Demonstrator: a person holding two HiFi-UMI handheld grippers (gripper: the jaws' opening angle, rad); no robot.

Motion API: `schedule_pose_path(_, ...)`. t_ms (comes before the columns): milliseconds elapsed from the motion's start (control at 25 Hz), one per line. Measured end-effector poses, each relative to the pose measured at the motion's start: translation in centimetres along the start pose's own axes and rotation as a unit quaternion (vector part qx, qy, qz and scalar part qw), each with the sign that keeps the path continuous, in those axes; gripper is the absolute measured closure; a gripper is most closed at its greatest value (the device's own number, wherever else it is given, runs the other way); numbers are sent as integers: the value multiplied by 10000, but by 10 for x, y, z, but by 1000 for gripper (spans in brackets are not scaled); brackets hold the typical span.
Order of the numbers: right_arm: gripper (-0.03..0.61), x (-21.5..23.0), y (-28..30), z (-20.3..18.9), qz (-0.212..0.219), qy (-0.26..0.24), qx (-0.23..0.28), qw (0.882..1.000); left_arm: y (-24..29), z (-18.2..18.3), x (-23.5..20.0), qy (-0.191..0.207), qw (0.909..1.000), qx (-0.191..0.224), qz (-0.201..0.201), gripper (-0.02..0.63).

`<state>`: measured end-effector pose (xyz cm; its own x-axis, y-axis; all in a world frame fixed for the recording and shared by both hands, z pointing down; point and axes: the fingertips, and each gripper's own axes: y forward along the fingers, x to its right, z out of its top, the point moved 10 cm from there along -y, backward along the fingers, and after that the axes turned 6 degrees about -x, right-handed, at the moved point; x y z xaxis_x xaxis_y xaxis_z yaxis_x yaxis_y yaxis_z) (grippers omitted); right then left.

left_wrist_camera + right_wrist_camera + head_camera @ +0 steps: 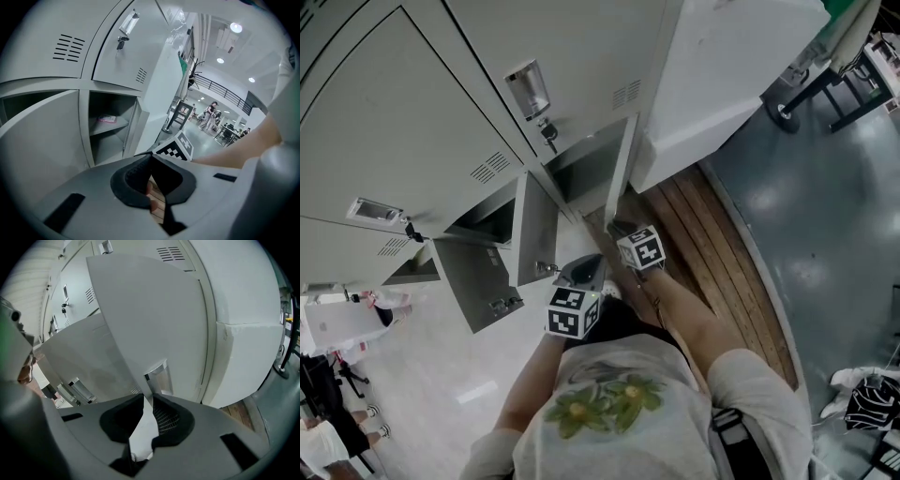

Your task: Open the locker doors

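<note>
Grey metal lockers fill the upper left of the head view, with several lower doors standing open. My right gripper reaches to the free edge of an open locker door. In the right gripper view that door runs down between the jaws of the right gripper, and the pads close on its thin edge. My left gripper hangs lower, short of the lockers, touching nothing. In its own view the left gripper has its tips together and empty, facing an open compartment.
Two more open doors jut out to the left. A pink packet lies on a shelf. Above, a closed door has a key in it. A white cabinet stands right of the lockers, beside wooden flooring. People stand far off.
</note>
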<state>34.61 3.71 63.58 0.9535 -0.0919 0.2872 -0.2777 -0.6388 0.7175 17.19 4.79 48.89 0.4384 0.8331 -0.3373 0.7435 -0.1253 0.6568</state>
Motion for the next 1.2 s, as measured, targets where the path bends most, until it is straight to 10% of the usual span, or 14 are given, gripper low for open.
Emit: schedule_pose_path(1200, 523, 21, -36, -27, -609, 487, 27, 9969, -3, -1, 4, 263, 9992, -198, -245, 584)
